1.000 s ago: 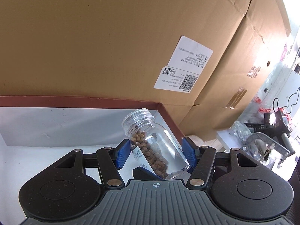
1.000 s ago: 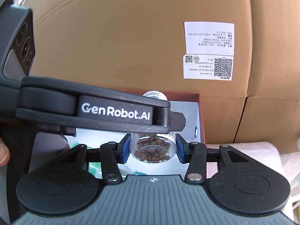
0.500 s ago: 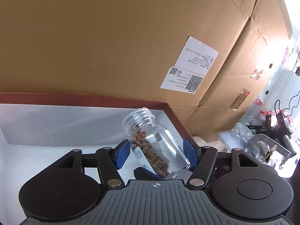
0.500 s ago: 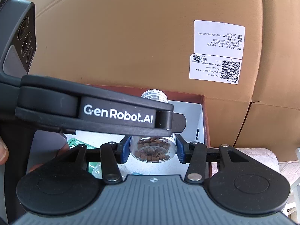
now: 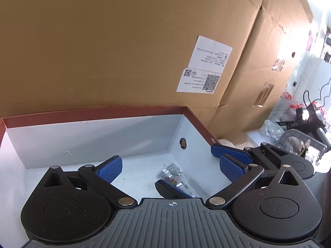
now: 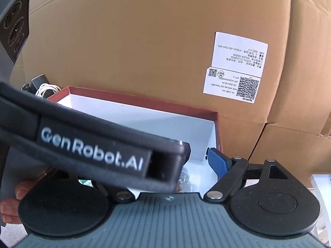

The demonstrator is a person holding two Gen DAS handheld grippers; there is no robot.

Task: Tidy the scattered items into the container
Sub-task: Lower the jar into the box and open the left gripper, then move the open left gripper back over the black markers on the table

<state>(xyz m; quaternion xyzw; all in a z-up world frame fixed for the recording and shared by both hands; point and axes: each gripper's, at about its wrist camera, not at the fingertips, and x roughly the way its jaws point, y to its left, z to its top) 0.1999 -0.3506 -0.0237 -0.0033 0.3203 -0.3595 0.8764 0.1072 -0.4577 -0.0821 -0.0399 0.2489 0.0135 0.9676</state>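
A clear jar [image 5: 170,172] with brown pellets lies on its side on the white floor of the red-rimmed box [image 5: 93,114], near the right wall. Above it my left gripper [image 5: 171,168] is opening, its blue pads wide apart and off the jar. My right gripper [image 5: 185,166] reaches in from the right, also opening, with one finger [image 5: 225,152] at the box rim and the other low over the jar. In the right wrist view the left gripper's body hides most of the box [image 6: 144,101]. Only one blue finger [image 6: 217,161] and a glimpse of the jar [image 6: 184,177] show.
Tall cardboard cartons [image 5: 124,41] with white labels stand right behind the box. Bags, cables and a clamp [image 5: 300,124] clutter the right side. A white cable [image 6: 46,87] lies left of the box. A person's fingers [image 6: 12,198] hold the left gripper.
Both grippers were shut on the jar, holding it tilted above the box. Both have opened wide, and the jar has dropped onto the box floor.
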